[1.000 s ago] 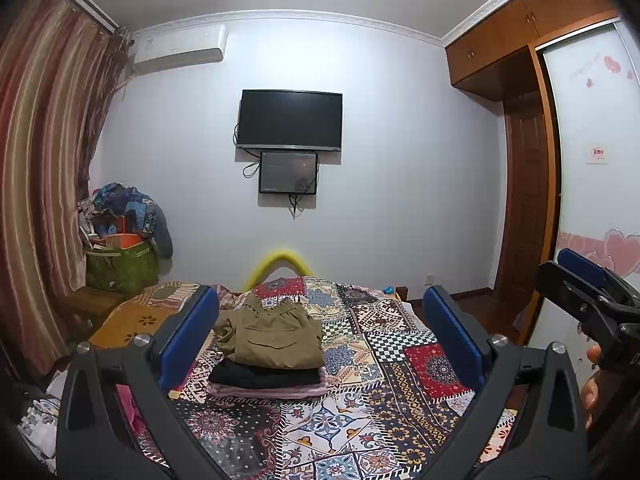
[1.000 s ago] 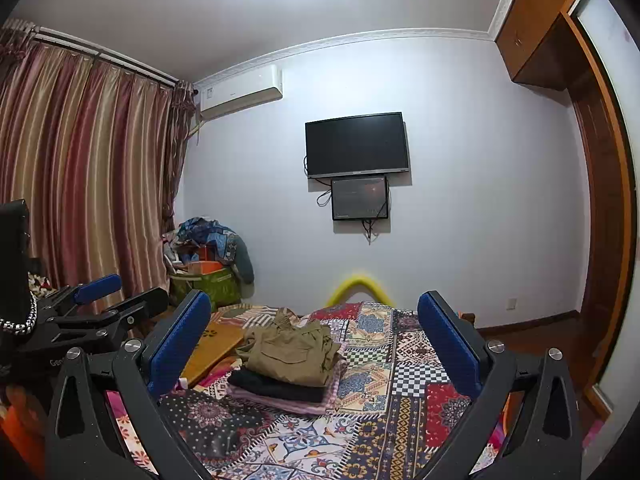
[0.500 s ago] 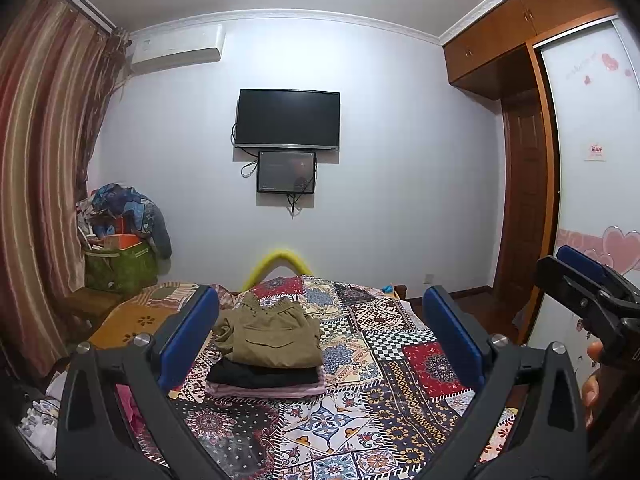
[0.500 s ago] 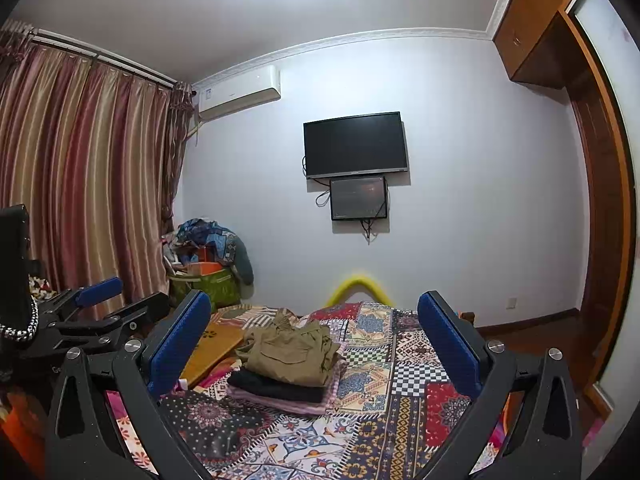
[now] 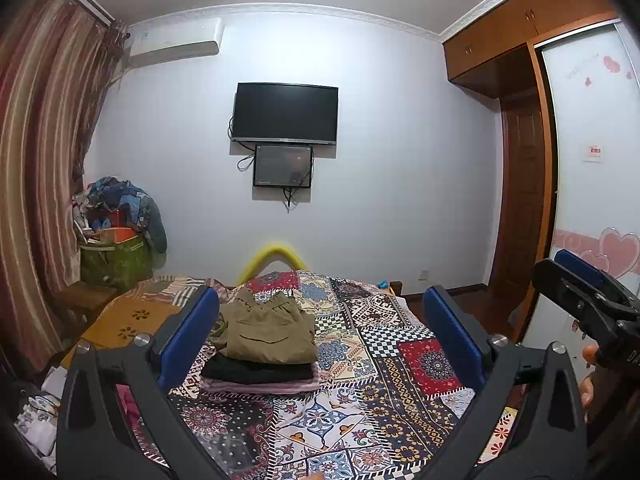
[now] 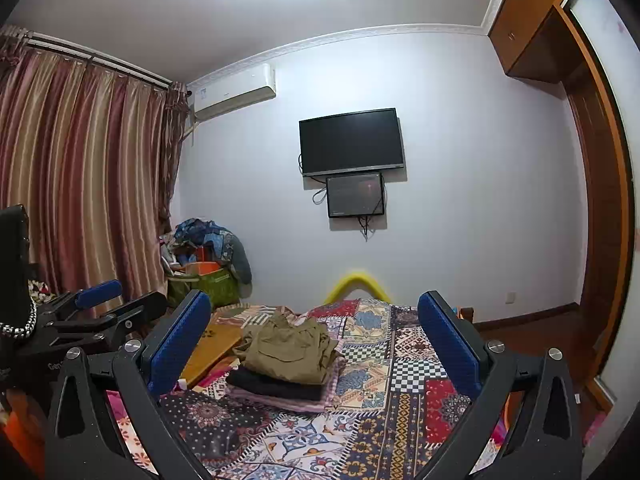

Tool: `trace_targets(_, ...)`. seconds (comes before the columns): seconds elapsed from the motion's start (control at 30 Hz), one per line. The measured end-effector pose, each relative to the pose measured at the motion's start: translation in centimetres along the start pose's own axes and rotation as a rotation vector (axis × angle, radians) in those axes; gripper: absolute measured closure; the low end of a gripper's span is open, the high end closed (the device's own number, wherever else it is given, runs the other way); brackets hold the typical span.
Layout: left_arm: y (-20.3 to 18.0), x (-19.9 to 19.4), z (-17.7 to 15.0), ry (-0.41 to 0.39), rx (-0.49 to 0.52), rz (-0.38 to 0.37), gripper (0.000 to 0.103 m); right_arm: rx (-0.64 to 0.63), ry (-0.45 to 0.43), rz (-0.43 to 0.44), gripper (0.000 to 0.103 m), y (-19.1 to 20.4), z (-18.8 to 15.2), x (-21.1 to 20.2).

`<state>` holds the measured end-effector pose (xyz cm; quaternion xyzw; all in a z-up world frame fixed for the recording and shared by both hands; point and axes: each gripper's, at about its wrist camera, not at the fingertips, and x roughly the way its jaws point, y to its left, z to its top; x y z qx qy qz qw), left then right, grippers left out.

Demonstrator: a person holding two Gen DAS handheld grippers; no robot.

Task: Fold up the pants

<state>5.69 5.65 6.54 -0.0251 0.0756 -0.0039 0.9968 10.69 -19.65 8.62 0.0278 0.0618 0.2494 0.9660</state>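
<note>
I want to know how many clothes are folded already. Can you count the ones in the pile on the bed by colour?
Khaki: 1, the khaki pants on top.
Black: 1, the black garment in the middle.
Pink: 1, the pink garment at the bottom.
Total: 3 folded pieces on the patchwork bedspread. Both the left gripper and the right gripper are open and hold nothing.
</note>
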Motion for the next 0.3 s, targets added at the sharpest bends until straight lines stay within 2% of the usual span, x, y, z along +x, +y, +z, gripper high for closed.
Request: trace_targets(0.3, -0.35, -0.07, -0.04, 0.001, 0.007, -0.003, 0.000, -0.001, 0.008, -0.001, 0.000, 0.06, -0.05, -0.04)
